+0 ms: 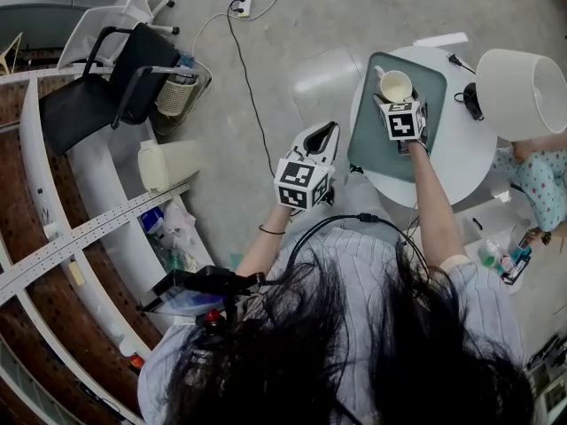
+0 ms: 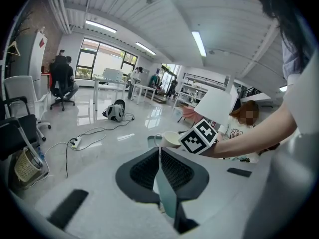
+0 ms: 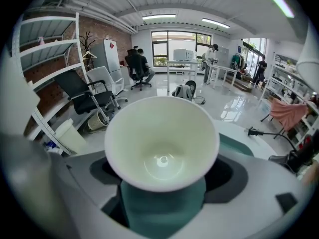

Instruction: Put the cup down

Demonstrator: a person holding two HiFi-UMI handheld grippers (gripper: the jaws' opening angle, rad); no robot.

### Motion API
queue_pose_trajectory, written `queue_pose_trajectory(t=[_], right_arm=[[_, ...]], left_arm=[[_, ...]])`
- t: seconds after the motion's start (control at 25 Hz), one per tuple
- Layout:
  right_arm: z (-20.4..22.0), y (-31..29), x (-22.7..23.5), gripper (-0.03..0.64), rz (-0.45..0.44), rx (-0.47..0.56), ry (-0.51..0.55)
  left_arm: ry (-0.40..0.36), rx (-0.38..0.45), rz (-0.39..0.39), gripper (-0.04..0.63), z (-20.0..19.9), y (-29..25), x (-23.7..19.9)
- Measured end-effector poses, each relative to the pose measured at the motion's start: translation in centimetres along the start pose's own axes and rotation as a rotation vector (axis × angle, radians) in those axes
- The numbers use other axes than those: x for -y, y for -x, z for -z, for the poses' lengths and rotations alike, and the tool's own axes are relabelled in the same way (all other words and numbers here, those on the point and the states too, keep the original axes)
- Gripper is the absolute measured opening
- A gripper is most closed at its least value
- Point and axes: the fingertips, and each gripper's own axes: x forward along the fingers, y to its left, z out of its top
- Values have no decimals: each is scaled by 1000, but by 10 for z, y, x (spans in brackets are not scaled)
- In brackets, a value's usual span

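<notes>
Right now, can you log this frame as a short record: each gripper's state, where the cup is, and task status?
right gripper: jaws shut on the cream ceramic cup
cup position: upright, over the green rounded tray on the round white table; contact with the tray cannot be told
left gripper: jaws together, nothing between them, held off to the side of the table
task status: cup not yet released

Saw a cream-white ceramic cup [image 1: 395,86], a teal rectangular tray [image 1: 372,144] on a white round table [image 1: 465,153], black-and-white patterned marker cubes [image 1: 303,182].
</notes>
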Motion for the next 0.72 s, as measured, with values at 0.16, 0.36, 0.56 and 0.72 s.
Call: queue_pose_trajectory(t=[0.16, 0.36, 0.56, 0.72], right_arm=[[1, 6, -1, 431, 1, 4, -40], [10, 14, -2, 430, 7, -4, -90], [18, 23, -8, 430, 4, 11, -137], [17, 38, -15, 430, -9, 36, -192]], left_arm=[[-1, 8, -3, 20, 0, 8, -3], [-8, 19, 2, 20, 1, 15, -2], [-20, 26, 12, 20, 2, 23, 0], [-27, 34, 18, 20, 3, 35, 3]])
